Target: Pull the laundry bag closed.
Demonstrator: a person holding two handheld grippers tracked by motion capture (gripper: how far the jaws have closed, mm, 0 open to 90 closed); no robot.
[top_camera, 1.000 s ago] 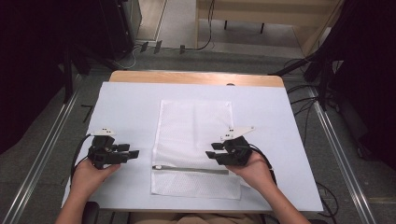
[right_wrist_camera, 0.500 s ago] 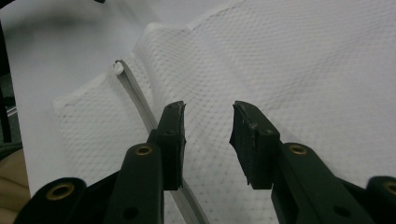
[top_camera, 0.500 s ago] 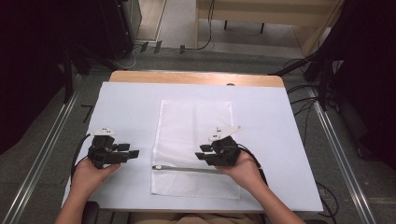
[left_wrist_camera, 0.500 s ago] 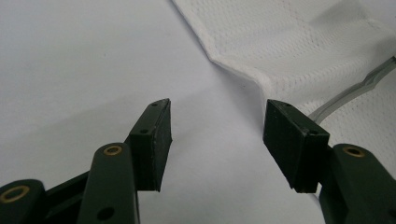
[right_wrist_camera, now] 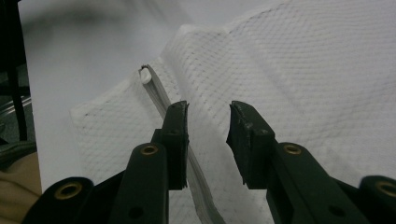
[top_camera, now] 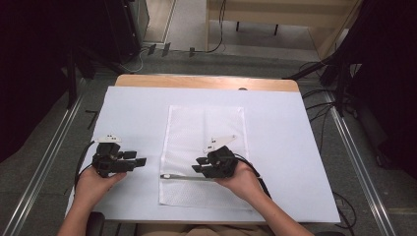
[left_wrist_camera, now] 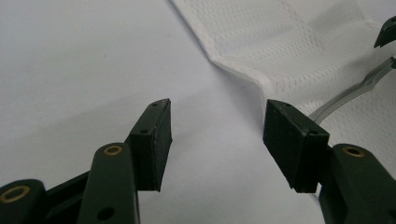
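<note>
high view: white mesh bag [top_camera: 204, 157] lies flat at the middle of the white-covered table [top_camera: 295, 147], grey zipper [top_camera: 189, 177] running across near its near end. right gripper [top_camera: 199, 164] sits over the bag just above the zipper, jaws partly spread, nothing pinched. left gripper [top_camera: 141, 161] rests on bare cover left of the bag, jaws wide apart, empty.

Lab-type recording bay. Table [top_camera: 295, 123] under white sheet, dark curtains [top_camera: 29, 73] both sides, metal floor rails [top_camera: 44, 162] flanking, cables [top_camera: 319, 93] on grey floor beyond the tongs.
</note>
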